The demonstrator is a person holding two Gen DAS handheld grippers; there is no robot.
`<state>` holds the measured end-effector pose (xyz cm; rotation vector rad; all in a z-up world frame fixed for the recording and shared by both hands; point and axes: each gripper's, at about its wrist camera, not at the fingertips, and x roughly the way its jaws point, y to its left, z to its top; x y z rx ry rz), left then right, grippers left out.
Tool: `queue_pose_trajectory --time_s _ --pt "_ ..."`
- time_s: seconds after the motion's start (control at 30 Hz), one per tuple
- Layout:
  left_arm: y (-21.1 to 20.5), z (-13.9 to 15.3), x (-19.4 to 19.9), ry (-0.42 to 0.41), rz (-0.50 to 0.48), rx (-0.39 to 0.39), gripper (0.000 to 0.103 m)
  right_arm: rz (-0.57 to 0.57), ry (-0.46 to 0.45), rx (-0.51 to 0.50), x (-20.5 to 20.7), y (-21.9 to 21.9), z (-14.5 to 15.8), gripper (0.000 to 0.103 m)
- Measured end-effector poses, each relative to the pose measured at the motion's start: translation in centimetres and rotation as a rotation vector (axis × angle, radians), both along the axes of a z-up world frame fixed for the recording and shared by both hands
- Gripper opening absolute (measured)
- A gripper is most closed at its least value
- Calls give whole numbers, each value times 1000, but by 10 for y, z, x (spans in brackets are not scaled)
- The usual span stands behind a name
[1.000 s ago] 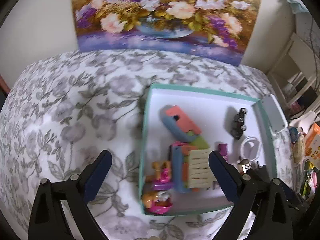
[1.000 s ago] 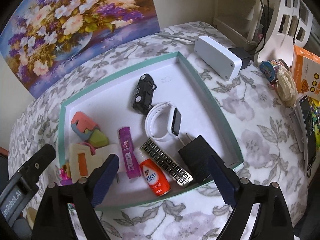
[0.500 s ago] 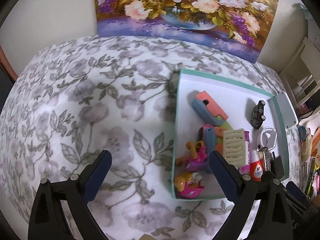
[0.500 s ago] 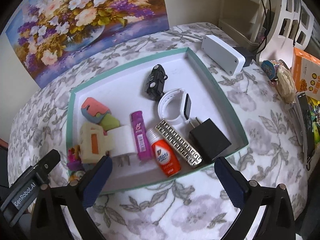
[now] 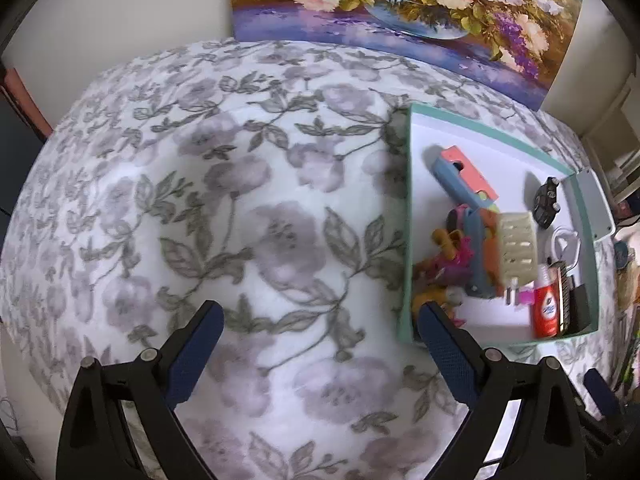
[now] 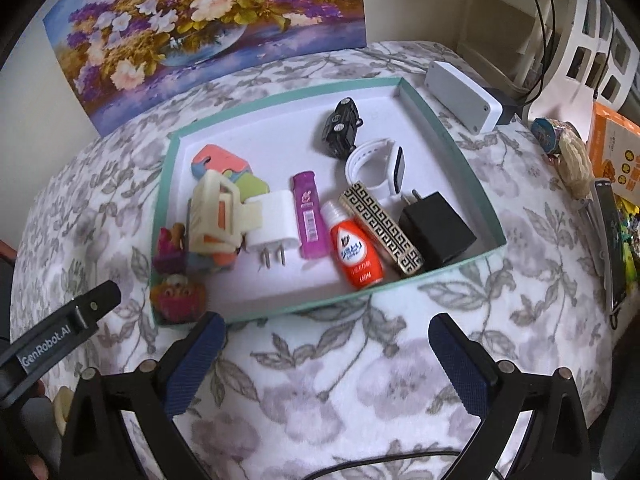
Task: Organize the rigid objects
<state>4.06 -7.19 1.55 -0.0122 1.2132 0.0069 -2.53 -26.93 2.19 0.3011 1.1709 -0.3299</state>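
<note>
Teal-rimmed and white inside, the shallow box (image 6: 452, 140) is sitting on the grey floral tablecloth (image 5: 200, 200), holding all the small rigid things. A black toy car (image 6: 342, 128) is lying near its far corner, with a white smartwatch (image 6: 380, 168) just beside it. Along the near edge a black charger (image 6: 438, 230), a patterned gold-and-black bar (image 6: 380, 228), a red-and-white bottle (image 6: 356, 252), a purple tube (image 6: 308, 216) and a white plug (image 6: 272, 226) are lying side by side. A cream hair clip (image 6: 216, 212) is resting on pastel blocks (image 6: 224, 164) at the left end, beside small pink toys (image 6: 172, 264). The right gripper (image 6: 322, 354) is hovering before the box's near wall, its fingers spread wide and empty. The left gripper (image 5: 320, 338) is hanging over bare cloth left of the box, jaws likewise apart, gripping nothing. A flower painting (image 6: 200, 20) is leaning against the wall behind.
</note>
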Motion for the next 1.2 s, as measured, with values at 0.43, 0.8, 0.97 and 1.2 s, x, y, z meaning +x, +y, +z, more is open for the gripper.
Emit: queue_pose_trajectory --time_s 0.43,0.8,0.97,1.2 --pt "14 8 -33 -6 -7 47 98 3 2 9 -24 9 -1 103" --pt "34 10 -52 -7 8 57 98 14 3 10 -40 17 -1 103" --pt "40 11 -52 -9 27 44 98 24 -3 5 -40 19 1 103" --pt "34 12 -52 -12 -12 89 98 39 -4 -3 -37 22 1 103"
